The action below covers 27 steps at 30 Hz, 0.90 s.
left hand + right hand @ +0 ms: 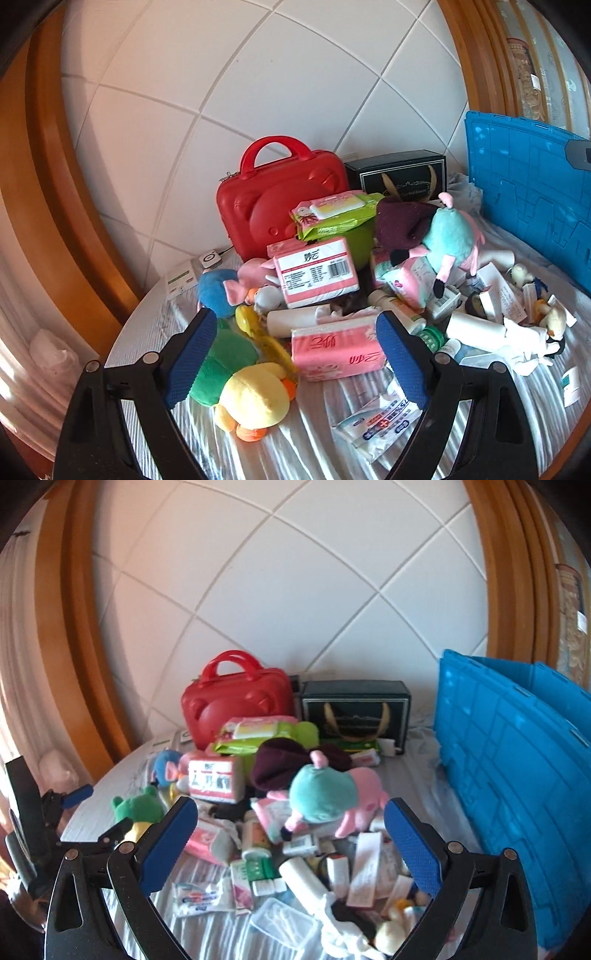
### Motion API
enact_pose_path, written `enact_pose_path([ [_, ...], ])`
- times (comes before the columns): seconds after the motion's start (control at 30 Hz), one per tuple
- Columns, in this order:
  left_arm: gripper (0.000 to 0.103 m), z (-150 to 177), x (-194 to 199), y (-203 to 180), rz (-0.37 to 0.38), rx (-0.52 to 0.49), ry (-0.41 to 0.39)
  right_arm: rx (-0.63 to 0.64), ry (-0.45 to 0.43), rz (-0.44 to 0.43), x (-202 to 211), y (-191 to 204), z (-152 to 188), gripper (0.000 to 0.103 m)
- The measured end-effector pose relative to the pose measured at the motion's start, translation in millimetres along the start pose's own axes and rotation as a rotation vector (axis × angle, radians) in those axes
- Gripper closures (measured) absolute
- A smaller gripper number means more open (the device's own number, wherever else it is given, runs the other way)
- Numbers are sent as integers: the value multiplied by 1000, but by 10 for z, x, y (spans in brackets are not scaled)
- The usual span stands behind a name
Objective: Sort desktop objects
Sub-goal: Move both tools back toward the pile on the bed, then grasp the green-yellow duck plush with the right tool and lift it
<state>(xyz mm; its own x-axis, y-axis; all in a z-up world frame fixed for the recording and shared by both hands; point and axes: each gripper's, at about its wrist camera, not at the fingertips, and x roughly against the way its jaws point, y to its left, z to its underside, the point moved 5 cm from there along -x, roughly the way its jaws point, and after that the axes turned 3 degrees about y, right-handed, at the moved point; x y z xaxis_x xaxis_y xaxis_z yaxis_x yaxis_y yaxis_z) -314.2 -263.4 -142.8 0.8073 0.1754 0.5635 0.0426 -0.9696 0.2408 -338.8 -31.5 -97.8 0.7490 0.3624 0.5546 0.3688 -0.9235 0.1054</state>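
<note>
The left gripper (295,354) is held with its blue-padded jaws spread wide and nothing between them, above the near edge of a heap of mixed goods on a striped white cloth (306,443). Framed between its fingers, a pink tissue pack (338,352) is seen lying flat, with a yellow duck plush (255,397) and a green plush (221,363) just beside it to the left. The right gripper (290,853) is likewise spread and empty, held over small boxes, tubes and a clear plastic case (284,925). A teal and pink plush (325,799) is seen atop the heap's middle. At the back, a red carry case (280,201) and a black gift box (397,175) are stood against the white tiled wall. A blue crate (517,775) is set at the right side.
</note>
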Motion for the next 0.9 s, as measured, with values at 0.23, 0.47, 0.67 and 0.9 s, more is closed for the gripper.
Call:
enact_pose_path([
  [0.23,15,440,-185,344,-57,56,106,179,185,-175,-779,512,205,0],
  [0.47,15,803,-377,823,-115,225,211,400,396,-353,-1514,1151,506,1],
  [0.67,15,982,-538,1000,-162,259,258,432,497,-512,-2090,1943,551,1],
  [0.9,15,1236,-565,1196,-181,300,293,474,662,-500,-2799,2753,793,1],
])
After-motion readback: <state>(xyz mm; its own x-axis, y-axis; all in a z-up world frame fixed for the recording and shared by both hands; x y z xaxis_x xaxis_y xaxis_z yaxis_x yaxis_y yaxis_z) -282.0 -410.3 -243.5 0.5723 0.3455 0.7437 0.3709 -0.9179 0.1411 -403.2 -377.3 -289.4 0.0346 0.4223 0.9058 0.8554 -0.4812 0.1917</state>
